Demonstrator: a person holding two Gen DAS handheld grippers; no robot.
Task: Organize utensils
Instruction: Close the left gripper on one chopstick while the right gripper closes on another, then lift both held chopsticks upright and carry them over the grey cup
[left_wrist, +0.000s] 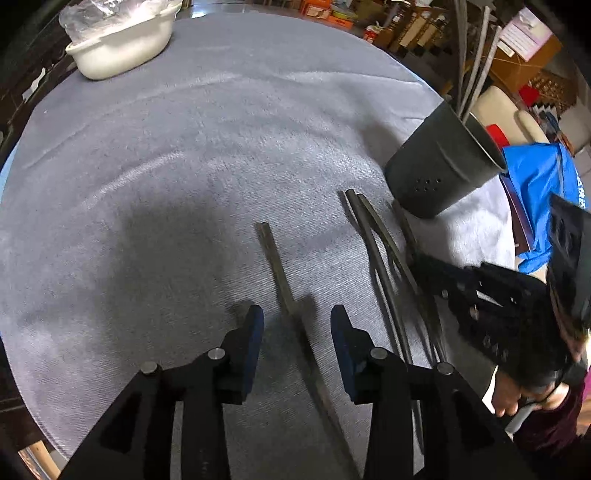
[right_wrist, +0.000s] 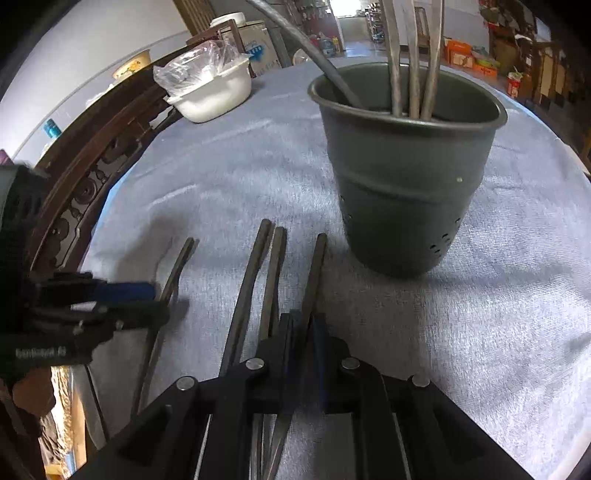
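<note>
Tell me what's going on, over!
Left tongs open over one utensil on the cloth. Right tongs shut on another utensil. Holder close ahead, nothing blocking.

The grey cloth (left_wrist: 192, 155) lies bare from about nine to one o'clock in the left wrist view, broken only by a white tub (left_wrist: 122, 44) at eleven, near the far edge. At two o'clock the dark cup (left_wrist: 443, 166) blocks the way, with handles (right_wrist: 413, 55) rising from its mouth. Between the cup and the near edge, loose utensils (left_wrist: 373, 251) lie side by side, leaving narrow strips of cloth. At three to four o'clock the right gripper (right_wrist: 303, 325) fills the room beside them.
</note>
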